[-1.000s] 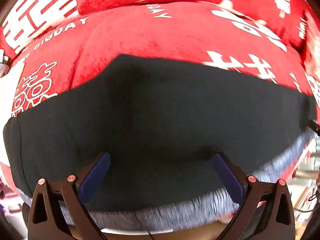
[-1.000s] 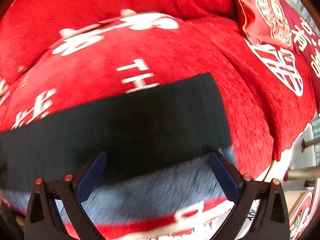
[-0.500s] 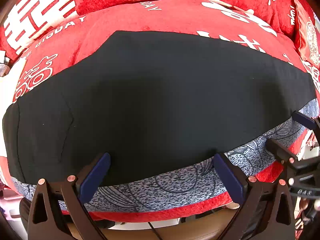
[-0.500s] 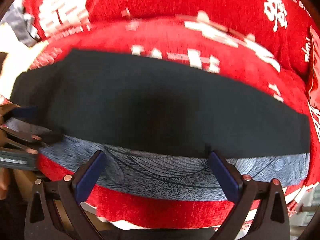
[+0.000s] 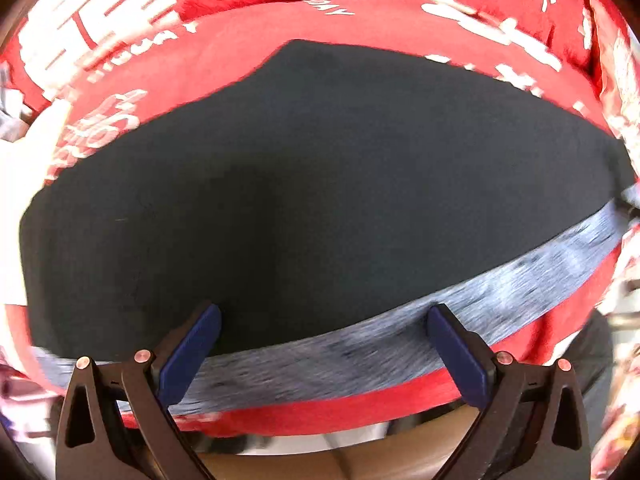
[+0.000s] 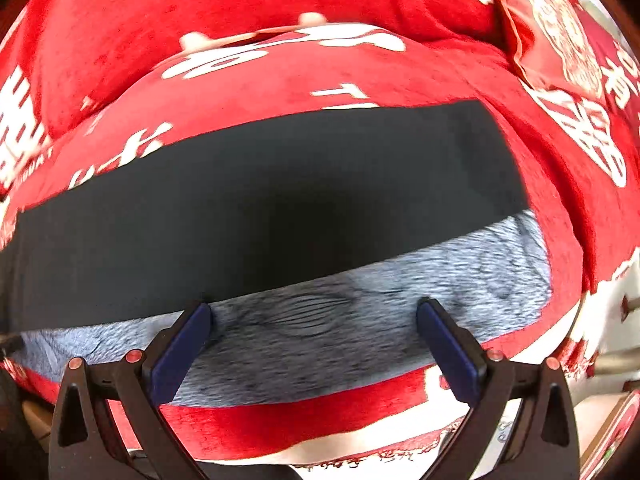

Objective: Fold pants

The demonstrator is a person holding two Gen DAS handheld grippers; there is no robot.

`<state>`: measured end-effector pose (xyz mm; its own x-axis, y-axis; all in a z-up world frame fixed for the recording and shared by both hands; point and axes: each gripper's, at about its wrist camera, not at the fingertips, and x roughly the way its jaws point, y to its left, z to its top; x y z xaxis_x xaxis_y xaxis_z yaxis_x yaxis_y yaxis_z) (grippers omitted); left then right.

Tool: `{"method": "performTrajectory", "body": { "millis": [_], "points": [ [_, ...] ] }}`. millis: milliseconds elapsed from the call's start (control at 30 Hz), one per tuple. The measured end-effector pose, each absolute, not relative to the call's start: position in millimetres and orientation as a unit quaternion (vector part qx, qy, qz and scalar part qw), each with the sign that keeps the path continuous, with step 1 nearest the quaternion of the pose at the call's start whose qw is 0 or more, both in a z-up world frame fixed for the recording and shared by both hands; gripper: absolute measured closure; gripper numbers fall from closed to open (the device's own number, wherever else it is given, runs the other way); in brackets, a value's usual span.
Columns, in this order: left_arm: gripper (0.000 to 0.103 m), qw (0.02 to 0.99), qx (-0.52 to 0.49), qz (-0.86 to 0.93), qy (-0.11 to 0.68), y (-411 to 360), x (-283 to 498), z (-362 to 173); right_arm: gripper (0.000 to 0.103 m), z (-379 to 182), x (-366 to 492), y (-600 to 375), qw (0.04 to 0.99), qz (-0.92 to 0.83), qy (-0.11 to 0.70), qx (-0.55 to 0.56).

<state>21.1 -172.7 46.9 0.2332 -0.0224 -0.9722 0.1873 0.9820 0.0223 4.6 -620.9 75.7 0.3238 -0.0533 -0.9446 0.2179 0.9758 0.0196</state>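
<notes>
Fingers of the left gripper (image 5: 324,344) and the right gripper (image 6: 314,340) are spread wide and pinch nothing. Just ahead of both lie the pants (image 5: 320,184), their long axis running crosswise to the fingers, flat on a red sofa cover (image 6: 280,80) with white lettering. They look smooth and black, with a grey patterned strip (image 6: 360,320) along the near edge. That edge sits between each pair of tips, so neither hand seems clearly nearer.

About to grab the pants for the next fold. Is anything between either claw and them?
Nothing visible. Both the left claw and right claw hang open directly over the dark pants, which lie flat on the red cover.
</notes>
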Motion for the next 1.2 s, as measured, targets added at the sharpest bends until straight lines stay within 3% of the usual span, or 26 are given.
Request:
{"method": "performTrajectory", "body": {
  "millis": [167, 400, 567, 1000, 1200],
  "points": [
    [0.0, 0.782, 0.064, -0.032, 0.619, -129, 8, 42, 0.0, 74, 4, -620, 0.817, -0.091, 0.566, 0.068],
    [0.0, 0.766, -0.044, 0.011, 0.641, -50, -9, 41, 0.0, 83, -4, -622, 0.806, -0.108, 0.578, 0.073],
    [0.0, 0.777, -0.075, 0.007, 0.625, -47, -16, 63, 0.0, 110, -35, -638, 0.818, -0.141, 0.541, 0.135],
    [0.0, 0.778, 0.052, -0.107, 0.617, -310, 55, 77, 0.002, 74, -73, -622, 0.834, -0.051, 0.511, 0.202],
    [0.0, 0.769, 0.044, -0.072, 0.634, -360, 99, 67, 0.002, 71, -59, -618, 0.853, -0.028, 0.483, 0.197]
  ]
}}
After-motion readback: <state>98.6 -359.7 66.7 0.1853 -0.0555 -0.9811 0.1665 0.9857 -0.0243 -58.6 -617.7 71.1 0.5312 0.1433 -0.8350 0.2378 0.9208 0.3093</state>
